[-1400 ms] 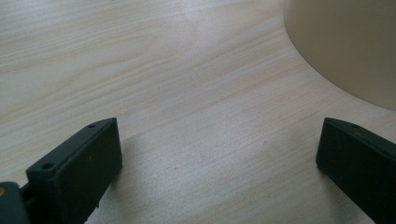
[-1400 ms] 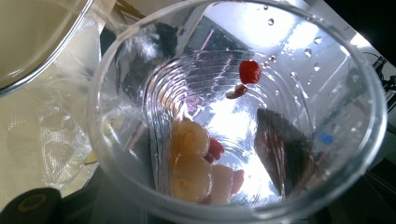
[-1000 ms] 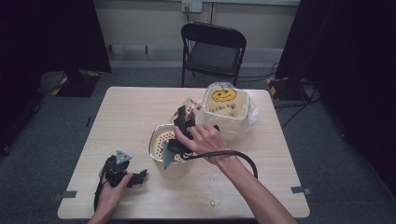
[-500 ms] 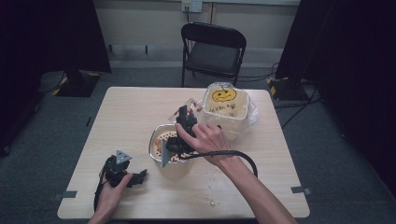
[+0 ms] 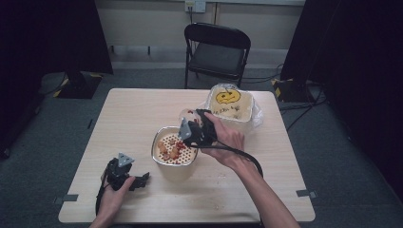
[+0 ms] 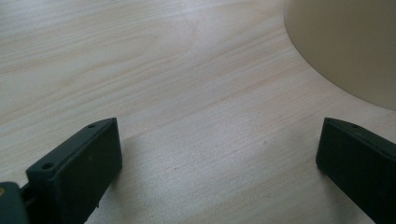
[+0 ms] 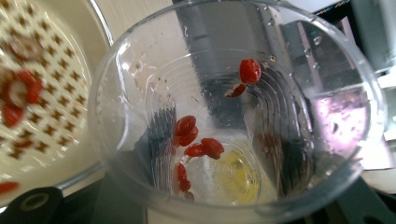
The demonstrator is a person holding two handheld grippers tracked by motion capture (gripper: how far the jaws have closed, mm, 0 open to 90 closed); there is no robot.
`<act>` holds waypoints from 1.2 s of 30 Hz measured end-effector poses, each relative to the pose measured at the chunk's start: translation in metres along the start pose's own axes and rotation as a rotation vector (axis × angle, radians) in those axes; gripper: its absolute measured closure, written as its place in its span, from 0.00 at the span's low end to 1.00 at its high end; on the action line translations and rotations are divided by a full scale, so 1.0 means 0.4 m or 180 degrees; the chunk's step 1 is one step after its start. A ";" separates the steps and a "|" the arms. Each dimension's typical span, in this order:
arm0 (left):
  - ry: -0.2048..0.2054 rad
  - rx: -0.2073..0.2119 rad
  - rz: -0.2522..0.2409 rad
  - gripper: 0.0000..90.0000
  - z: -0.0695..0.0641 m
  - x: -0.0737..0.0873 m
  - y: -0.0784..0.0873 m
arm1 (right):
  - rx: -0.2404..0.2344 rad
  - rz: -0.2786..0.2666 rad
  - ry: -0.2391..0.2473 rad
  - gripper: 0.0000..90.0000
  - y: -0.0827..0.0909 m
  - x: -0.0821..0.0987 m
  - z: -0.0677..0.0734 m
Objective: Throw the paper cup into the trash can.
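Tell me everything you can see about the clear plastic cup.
The clear plastic cup is transparent, with fine ridges around its lower wall and water drops inside. A few red berries stick to its wall and bottom. The right gripper is shut on it and holds it tilted, mouth toward the strainer bowl, above the table. It looks almost emptied.

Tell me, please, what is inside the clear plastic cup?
The clear plastic cup holds a few red berries stuck to its wet wall and a little yellowish liquid at the bottom. Nothing inside is covered.
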State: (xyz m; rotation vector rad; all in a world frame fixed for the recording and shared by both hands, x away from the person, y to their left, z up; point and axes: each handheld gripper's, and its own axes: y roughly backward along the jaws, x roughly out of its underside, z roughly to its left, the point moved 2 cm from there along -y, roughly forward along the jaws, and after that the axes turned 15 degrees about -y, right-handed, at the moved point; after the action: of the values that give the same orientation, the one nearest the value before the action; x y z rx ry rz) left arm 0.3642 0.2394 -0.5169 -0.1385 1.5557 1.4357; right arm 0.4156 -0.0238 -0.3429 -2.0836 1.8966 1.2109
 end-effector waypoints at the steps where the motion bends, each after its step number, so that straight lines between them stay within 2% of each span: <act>1: 0.0000 0.0000 -0.0001 0.00 0.000 0.000 0.000 | -0.0109 -0.0019 -0.0161 0.56 0.000 0.005 -0.012; 3: 0.0000 0.0000 0.0000 0.00 0.000 0.000 0.000 | -0.0372 -0.0091 -0.0597 0.56 0.001 0.017 -0.040; 10: 0.0000 0.0000 0.0000 0.00 0.000 0.000 0.000 | -0.1261 -0.0310 -0.1845 0.55 0.000 0.052 -0.118; 14: -0.0001 0.0001 0.0000 0.00 0.000 0.000 0.000 | -0.1575 -0.0408 -0.2388 0.55 -0.004 0.065 -0.152; 16: 0.0001 0.0000 -0.0001 0.00 0.000 0.000 0.000 | -0.1680 -0.0449 -0.2569 0.55 -0.010 0.070 -0.170; 20: 0.0000 0.0001 0.0000 0.00 0.000 0.000 0.000 | -0.1722 -0.0453 -0.2762 0.55 -0.024 0.081 -0.198; 25: 0.0000 0.0001 0.0000 0.00 0.000 0.000 0.000 | -0.1621 -0.0436 -0.2920 0.55 -0.046 0.104 -0.234; 27: 0.0000 0.0001 0.0001 0.00 0.000 0.000 0.000 | -0.1640 -0.0449 -0.3023 0.54 -0.056 0.113 -0.248; 28: 0.0000 0.0001 0.0001 0.00 0.000 0.000 0.000 | -0.1640 -0.0449 -0.3023 0.54 -0.056 0.113 -0.248; 29: -0.0001 0.0000 0.0000 0.00 0.000 0.000 0.000 | -0.1605 -0.0476 -0.3118 0.54 -0.069 0.122 -0.265; 31: 0.0001 0.0001 -0.0001 0.00 0.000 0.000 0.000 | -0.1561 -0.0487 -0.3198 0.54 -0.080 0.129 -0.279; 36: 0.0001 0.0001 -0.0001 0.00 0.000 0.000 0.000 | -0.1393 -0.0494 -0.3295 0.54 -0.095 0.135 -0.330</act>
State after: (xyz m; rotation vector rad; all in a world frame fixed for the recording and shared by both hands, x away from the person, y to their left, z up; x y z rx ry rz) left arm 0.3643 0.2394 -0.5169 -0.1387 1.5560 1.4353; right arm 0.5093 -0.1296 -0.3002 -1.1941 1.0251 2.1844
